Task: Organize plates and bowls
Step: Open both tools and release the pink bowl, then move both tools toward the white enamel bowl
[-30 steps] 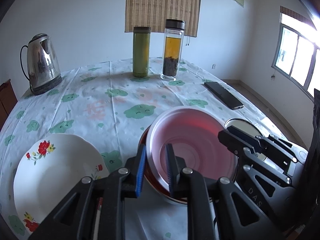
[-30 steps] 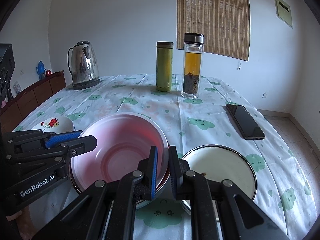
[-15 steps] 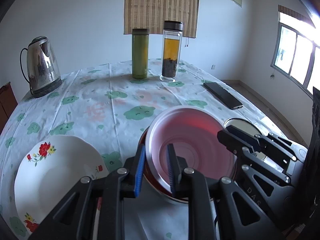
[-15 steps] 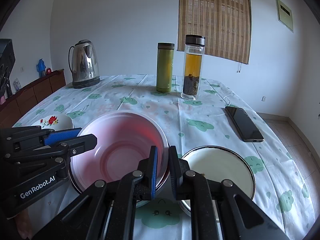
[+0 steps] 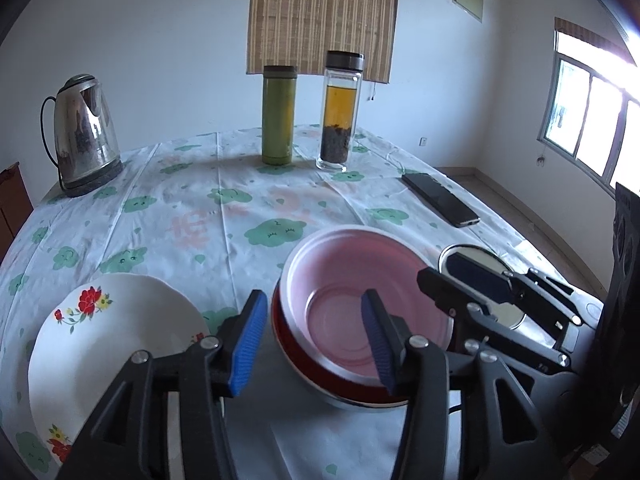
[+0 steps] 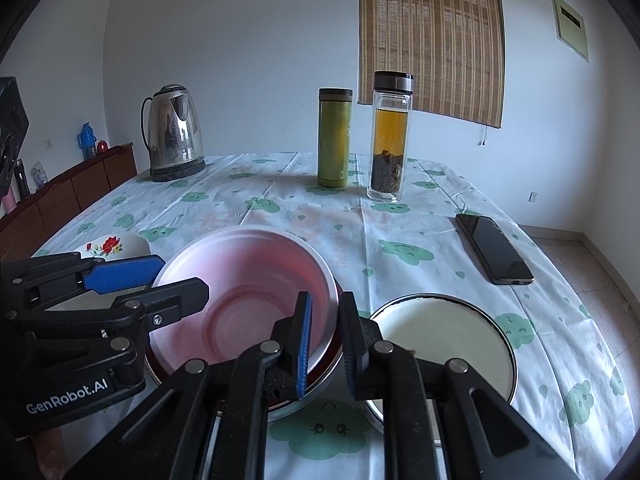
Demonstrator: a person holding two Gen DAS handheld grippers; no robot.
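A pink bowl [image 5: 344, 280] [image 6: 248, 280] sits nested in a red bowl with a steel outside [image 5: 304, 364] on the tablecloth. My left gripper [image 5: 312, 344] straddles the near left rim; its jaws are opening and the blue pads stand clear of it. My right gripper [image 6: 326, 344] straddles the right rim, opening slightly, with a thin gap at the pads. Each gripper also shows in the other's view: the right gripper [image 5: 452, 272], the left gripper [image 6: 160, 280]. A white plate with red flowers [image 5: 100, 340] [image 6: 112, 246] lies left of the bowls. A white dark-rimmed plate [image 6: 440, 340] lies to their right.
At the back of the table stand a steel kettle [image 5: 84, 140], a green flask [image 5: 279, 116] and a glass tea bottle [image 5: 340, 112]. A black phone [image 6: 494, 250] lies at the right. A wooden sideboard [image 6: 68, 196] runs along the left wall.
The left jaws have spread wide off the bowl's rim. The right jaws have parted a little. Both hands and the nested bowls have stayed in place.
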